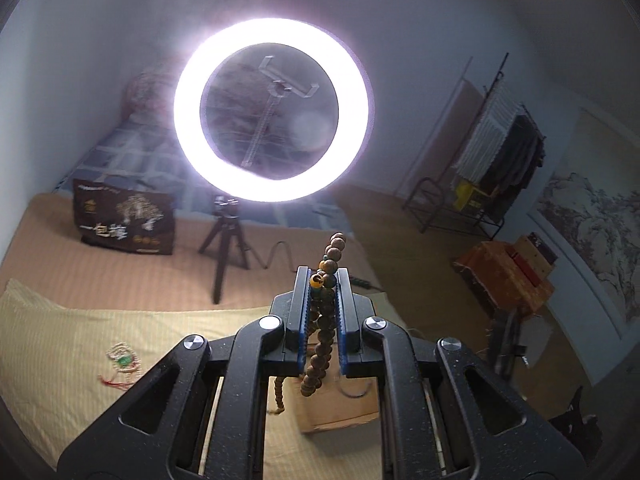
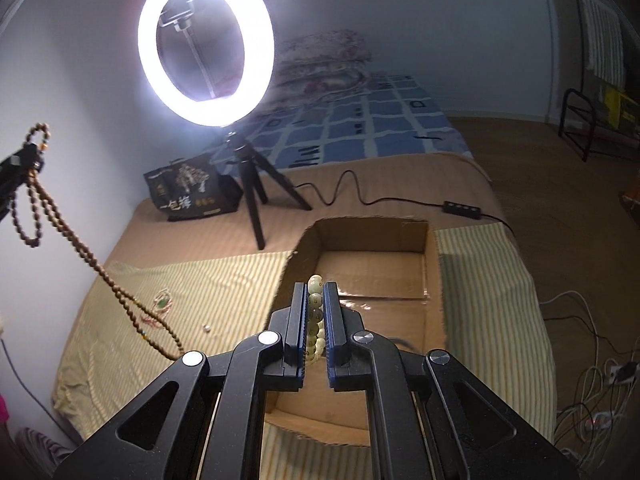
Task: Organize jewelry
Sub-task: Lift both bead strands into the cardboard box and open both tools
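Brown beads (image 1: 322, 312) between left gripper (image 1: 323, 280) jaws

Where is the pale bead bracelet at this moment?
In the right wrist view, the pale bead bracelet is clamped in the right gripper, above the open cardboard box on the bed.

The left gripper (image 1: 323, 280) is matt black plastic with shiny metal pivots and ribbed blue pads. Its brown bead string (image 1: 320, 332) looks like dull wood. The pale bead bracelet (image 2: 315, 320) is smooth and glossy. At 12 o'clock of the right gripper (image 2: 315, 292), the cardboard box (image 2: 372, 236) is rough, taped glossy; the striped cloth (image 2: 200, 292) is woven.
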The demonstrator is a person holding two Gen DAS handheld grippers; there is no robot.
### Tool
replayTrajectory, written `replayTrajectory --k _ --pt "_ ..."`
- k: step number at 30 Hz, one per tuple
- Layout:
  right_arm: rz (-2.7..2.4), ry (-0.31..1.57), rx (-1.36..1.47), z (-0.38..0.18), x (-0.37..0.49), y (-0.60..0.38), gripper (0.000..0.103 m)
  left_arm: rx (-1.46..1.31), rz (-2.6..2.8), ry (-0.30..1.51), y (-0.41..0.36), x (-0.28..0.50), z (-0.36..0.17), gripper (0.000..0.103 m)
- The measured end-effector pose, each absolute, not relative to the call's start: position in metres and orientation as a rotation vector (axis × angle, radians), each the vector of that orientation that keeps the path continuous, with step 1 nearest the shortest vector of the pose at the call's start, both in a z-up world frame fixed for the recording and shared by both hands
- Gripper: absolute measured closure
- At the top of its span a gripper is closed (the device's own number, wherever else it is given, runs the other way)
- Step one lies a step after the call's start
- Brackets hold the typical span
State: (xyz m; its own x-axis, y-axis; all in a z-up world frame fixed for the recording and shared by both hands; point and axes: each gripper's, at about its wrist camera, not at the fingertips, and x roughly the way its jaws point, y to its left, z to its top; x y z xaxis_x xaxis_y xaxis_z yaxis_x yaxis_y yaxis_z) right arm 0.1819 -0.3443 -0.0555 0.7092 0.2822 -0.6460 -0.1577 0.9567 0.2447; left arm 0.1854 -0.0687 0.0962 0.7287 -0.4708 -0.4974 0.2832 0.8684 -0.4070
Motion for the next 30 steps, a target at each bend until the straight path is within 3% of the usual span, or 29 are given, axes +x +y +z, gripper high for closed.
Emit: replayTrajectory --k 17,30 --pt "0.184 0.787 0.228 -0.071 0.199 -0.379 0.097 -0.294 -0.547 0.676 -0.158 0.196 0.089 0.094" --pt "0.180 0.857 0.228 -0.096 0.213 -0.378 0.097 -0.271 -0.502 0.843 -0.184 0.209 -0.003 0.094"
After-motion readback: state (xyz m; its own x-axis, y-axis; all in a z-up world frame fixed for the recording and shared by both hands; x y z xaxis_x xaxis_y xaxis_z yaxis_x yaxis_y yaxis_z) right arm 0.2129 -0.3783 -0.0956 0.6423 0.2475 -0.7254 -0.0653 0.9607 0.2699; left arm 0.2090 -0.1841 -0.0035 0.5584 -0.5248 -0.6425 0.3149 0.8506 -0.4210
